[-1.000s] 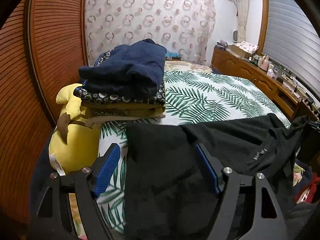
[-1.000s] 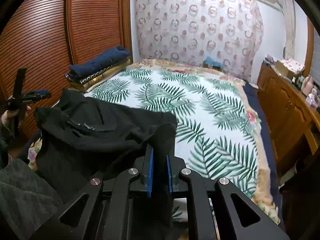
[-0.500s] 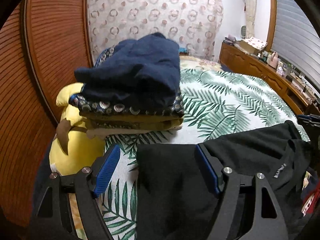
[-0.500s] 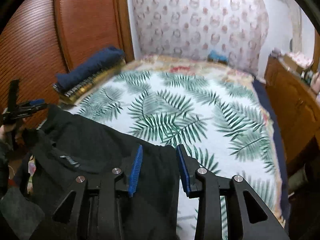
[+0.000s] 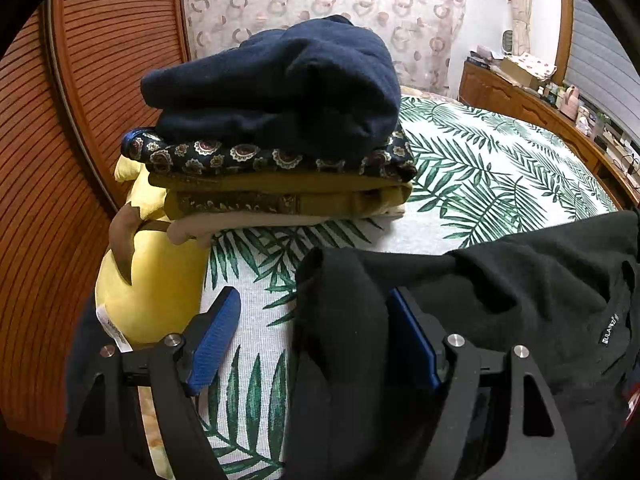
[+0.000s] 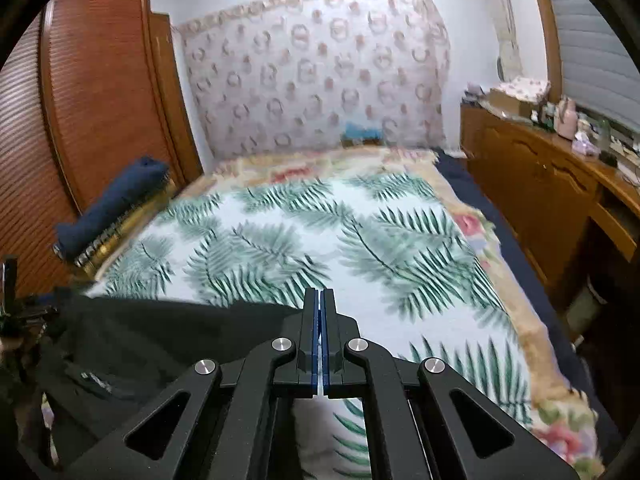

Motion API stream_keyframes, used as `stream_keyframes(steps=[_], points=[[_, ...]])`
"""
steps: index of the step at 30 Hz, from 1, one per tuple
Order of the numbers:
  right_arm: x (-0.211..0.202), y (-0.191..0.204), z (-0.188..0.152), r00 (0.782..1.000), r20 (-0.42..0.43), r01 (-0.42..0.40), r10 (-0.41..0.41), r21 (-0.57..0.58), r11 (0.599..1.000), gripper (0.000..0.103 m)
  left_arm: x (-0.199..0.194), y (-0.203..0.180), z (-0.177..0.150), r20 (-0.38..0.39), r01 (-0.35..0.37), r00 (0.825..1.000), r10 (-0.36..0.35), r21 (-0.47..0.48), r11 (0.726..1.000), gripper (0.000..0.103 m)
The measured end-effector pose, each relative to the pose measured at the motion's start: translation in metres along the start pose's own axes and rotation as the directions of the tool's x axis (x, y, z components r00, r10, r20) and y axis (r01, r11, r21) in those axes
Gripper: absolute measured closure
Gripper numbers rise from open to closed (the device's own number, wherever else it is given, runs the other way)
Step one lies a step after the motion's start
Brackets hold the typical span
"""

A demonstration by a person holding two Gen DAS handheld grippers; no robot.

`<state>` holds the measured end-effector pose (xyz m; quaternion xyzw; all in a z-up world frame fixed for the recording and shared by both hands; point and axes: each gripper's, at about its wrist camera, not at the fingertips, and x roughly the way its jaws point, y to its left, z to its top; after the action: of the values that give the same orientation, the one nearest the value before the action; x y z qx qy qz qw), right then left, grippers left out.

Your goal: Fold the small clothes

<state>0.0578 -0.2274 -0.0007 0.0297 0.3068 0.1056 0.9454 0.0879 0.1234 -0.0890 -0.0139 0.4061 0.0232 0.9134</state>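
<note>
Bed (image 6: 400, 240) with palm-leaf cover is filling both views. A folded stack (image 5: 276, 128) is sitting at its left edge, against a yellow plush (image 5: 148, 280).

Black garment (image 5: 520, 300) is lying on the near end of the bed, running from the left tongs (image 5: 316, 340) toward the right tongs (image 6: 320, 312).

Left tongs are standing spread; a bunched fold is draping over the right finger, with no pinch visible. Right tongs are pressed together, and nothing shows between the pads; the garment edge is lying just left of them.

Judgement: the garment is being laid out for folding. To do it well, get both corners properly pinched, pull the cloth taut and flat, then fold.

White tag (image 5: 610, 326) on the garment: lettering too small to read surely.
</note>
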Motion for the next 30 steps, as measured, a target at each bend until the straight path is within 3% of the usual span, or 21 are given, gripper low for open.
stream_keyframes(steps=[3, 6, 8, 10, 12, 13, 14, 18, 23, 26, 27, 30], points=[[0.016, 0.000, -0.001, 0.997, -0.083, 0.005, -0.007, -0.019, 1.000, 0.103, 0.001, 0.003, 0.000, -0.004, 0.019, 1.000, -0.019, -0.015, 1.000, 0.026], [0.021, 0.002, 0.003, 0.998, -0.070, 0.002, -0.004, -0.032, 0.999, 0.102, 0.003, 0.009, -0.001, -0.008, 0.046, 0.999, -0.047, -0.037, 0.998, 0.026], [0.026, 0.004, 0.007, 0.997, -0.074, -0.003, 0.000, -0.041, 0.999, 0.090, 0.004, 0.012, -0.002, -0.011, 0.059, 0.998, -0.060, -0.049, 0.997, 0.026], [0.028, 0.008, 0.009, 0.998, -0.062, -0.012, 0.009, -0.055, 0.998, 0.054, 0.004, 0.012, -0.002, -0.012, 0.062, 0.998, -0.062, -0.052, 0.997, 0.026], [0.027, 0.012, 0.003, 0.997, -0.064, -0.045, 0.041, -0.063, 0.997, 0.039, 0.004, 0.013, -0.002, -0.013, 0.058, 0.998, -0.058, -0.046, 0.997, 0.026], [0.033, 0.014, 0.004, 0.993, -0.091, -0.082, 0.075, -0.071, 0.994, 0.038, 0.004, 0.013, -0.001, -0.014, 0.057, 0.998, -0.058, -0.045, 0.997, 0.026], [0.041, 0.014, 0.000, 0.990, -0.113, -0.099, 0.090, -0.076, 0.992, 0.038, 0.005, 0.013, 0.000, -0.018, 0.061, 0.998, -0.061, -0.044, 0.997, 0.026], [0.065, 0.013, -0.002, 0.974, -0.191, -0.140, 0.124, -0.074, 0.987, 0.038, 0.004, 0.009, 0.002, -0.024, 0.095, 0.995, -0.095, -0.019, 0.995, 0.045], [0.091, 0.008, 0.001, 0.959, -0.244, -0.167, 0.146, -0.069, 0.984, 0.038, 0.005, 0.006, 0.003, -0.030, 0.110, 0.993, -0.110, -0.007, 0.994, 0.055], [0.096, 0.017, -0.001, 0.957, -0.248, -0.182, 0.152, -0.102, 0.978, 0.038, 0.005, 0.004, 0.005, -0.031, 0.122, 0.992, -0.122, -0.006, 0.993, 0.072], [0.098, 0.019, -0.002, 0.956, -0.247, -0.188, 0.155, -0.113, 0.976, 0.041, 0.005, 0.002, 0.005, -0.034, 0.128, 0.991, -0.128, -0.001, 0.992, 0.080], [0.098, 0.022, -0.004, 0.941, -0.259, -0.256, 0.219, -0.116, 0.960, 0.074, 0.000, -0.005, 0.006, -0.017, 0.113, 0.993, -0.113, 0.028, 0.993, 0.091]])
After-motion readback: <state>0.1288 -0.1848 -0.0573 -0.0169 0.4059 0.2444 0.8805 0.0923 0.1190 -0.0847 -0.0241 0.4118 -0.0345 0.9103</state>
